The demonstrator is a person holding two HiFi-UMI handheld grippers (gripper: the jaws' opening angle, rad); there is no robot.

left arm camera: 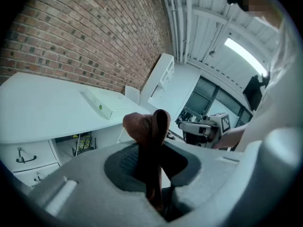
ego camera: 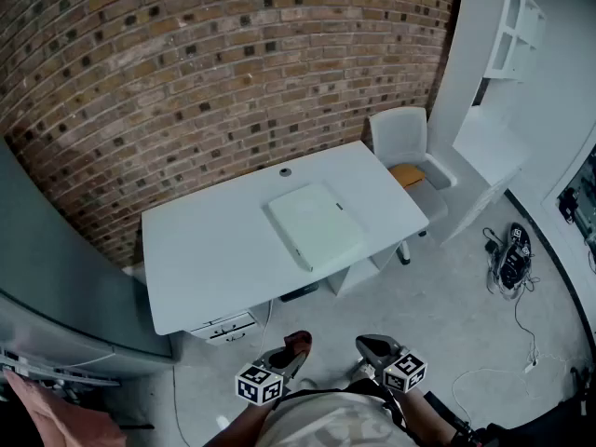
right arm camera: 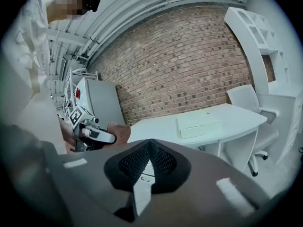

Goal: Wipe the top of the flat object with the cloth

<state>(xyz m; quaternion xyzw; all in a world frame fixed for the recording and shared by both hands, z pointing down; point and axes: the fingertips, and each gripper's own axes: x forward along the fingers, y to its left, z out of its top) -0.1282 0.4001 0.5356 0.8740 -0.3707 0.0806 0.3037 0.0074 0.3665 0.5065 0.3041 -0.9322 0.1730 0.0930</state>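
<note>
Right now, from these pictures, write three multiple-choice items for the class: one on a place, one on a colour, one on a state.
1. Where is the flat object? A on the desk; B in the left gripper; C in the right gripper.
2. What colour is the cloth? A white; B reddish brown; C green.
3. How is the right gripper? A open; B shut on the cloth; C shut and empty.
Answers: 1 A, it lies flat on the white desk, away from both grippers. 2 B, it shows reddish brown between the left gripper's jaws. 3 C, its jaws meet with nothing between them.
</note>
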